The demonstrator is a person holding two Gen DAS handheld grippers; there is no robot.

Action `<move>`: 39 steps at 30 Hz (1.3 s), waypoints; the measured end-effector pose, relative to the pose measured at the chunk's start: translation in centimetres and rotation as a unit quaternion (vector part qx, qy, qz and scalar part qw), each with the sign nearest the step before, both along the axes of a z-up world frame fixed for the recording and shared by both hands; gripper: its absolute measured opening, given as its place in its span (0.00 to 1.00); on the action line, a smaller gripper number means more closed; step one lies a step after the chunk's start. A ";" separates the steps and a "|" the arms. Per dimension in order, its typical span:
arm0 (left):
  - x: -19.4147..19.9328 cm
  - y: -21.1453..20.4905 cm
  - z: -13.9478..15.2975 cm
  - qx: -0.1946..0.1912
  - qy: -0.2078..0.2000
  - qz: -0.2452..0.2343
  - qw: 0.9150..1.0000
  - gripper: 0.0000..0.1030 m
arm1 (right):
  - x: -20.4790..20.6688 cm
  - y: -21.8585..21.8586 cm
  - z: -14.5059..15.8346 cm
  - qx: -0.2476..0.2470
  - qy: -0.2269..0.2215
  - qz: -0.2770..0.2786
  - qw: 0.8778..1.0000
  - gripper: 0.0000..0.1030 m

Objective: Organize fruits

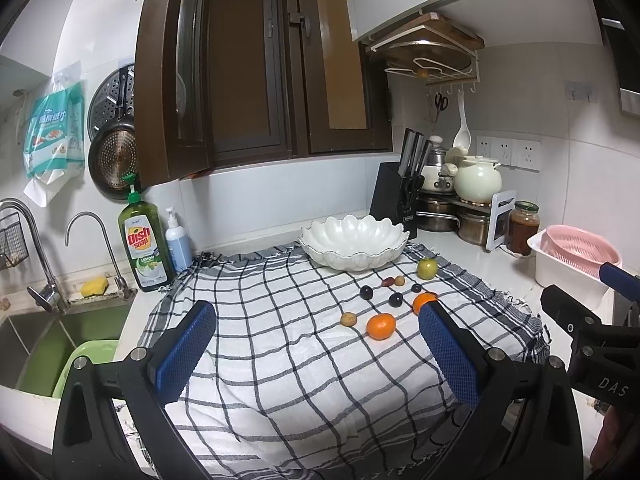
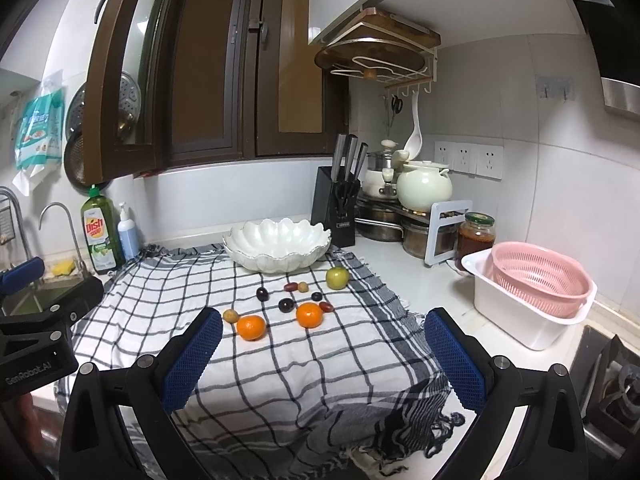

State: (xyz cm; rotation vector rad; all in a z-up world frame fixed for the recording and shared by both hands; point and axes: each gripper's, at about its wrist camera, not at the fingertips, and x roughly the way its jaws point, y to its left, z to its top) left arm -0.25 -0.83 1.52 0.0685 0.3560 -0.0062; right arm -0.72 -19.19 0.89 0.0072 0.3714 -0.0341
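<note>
A white scalloped bowl stands empty at the back of a checked cloth. In front of it lie two oranges, a green apple, dark plums and small brown and red fruits. My left gripper hangs open over the near cloth, short of the fruit. My right gripper is also open and holds nothing, with the oranges just beyond its fingertips.
A sink with taps, a green dish soap bottle and a pump bottle lie to the left. A knife block, pots, a jar and a pink colander in a white tub stand at the right. A stove corner is near right.
</note>
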 end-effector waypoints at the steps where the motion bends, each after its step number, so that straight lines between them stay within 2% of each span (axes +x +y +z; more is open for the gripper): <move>1: 0.0 0.0 0.0 -0.001 0.000 0.000 1.000 1.00 | 0.0 0.0 0.0 0.000 -0.001 0.000 1.000 0.99; 39: -0.4 -0.6 0.3 0.004 -0.009 -0.001 1.000 1.00 | -0.4 -0.2 0.4 -0.004 -0.007 -0.001 1.000 0.99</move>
